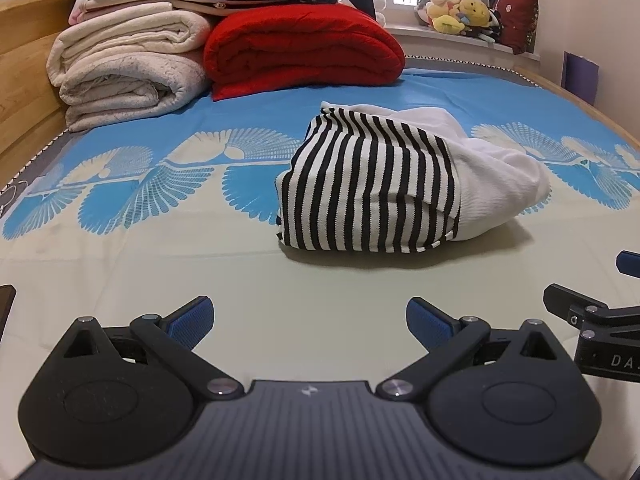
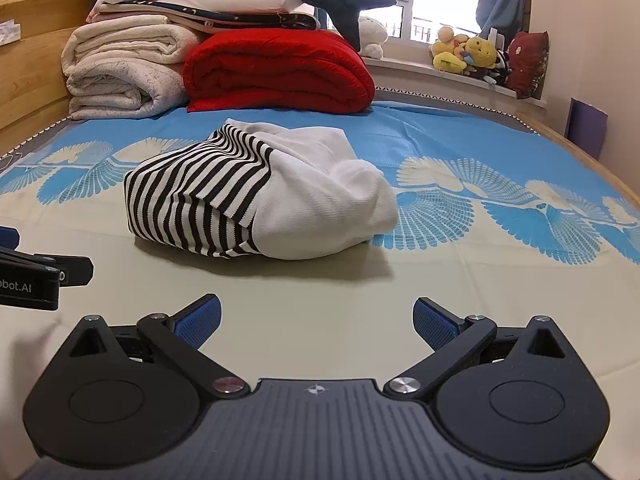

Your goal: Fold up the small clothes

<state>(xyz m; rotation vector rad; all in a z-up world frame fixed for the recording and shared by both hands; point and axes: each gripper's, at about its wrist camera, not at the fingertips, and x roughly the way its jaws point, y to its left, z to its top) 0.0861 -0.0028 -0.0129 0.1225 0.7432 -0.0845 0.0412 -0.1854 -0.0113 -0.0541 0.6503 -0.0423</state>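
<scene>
Both grippers, left gripper (image 1: 310, 322) and right gripper (image 2: 316, 322), gape empty; striped garment (image 2: 256, 196) sits bundled, barely folded, tidying left

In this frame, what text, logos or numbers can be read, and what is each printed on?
"DA": white letters on the right gripper body at the left wrist view's edge, cut off by the frame.
"obot.AI": white letters on the left gripper body at the right wrist view's edge, start cut off.
Nothing else is readable; the small emblem on each gripper's grey plate carries no letters.
</scene>
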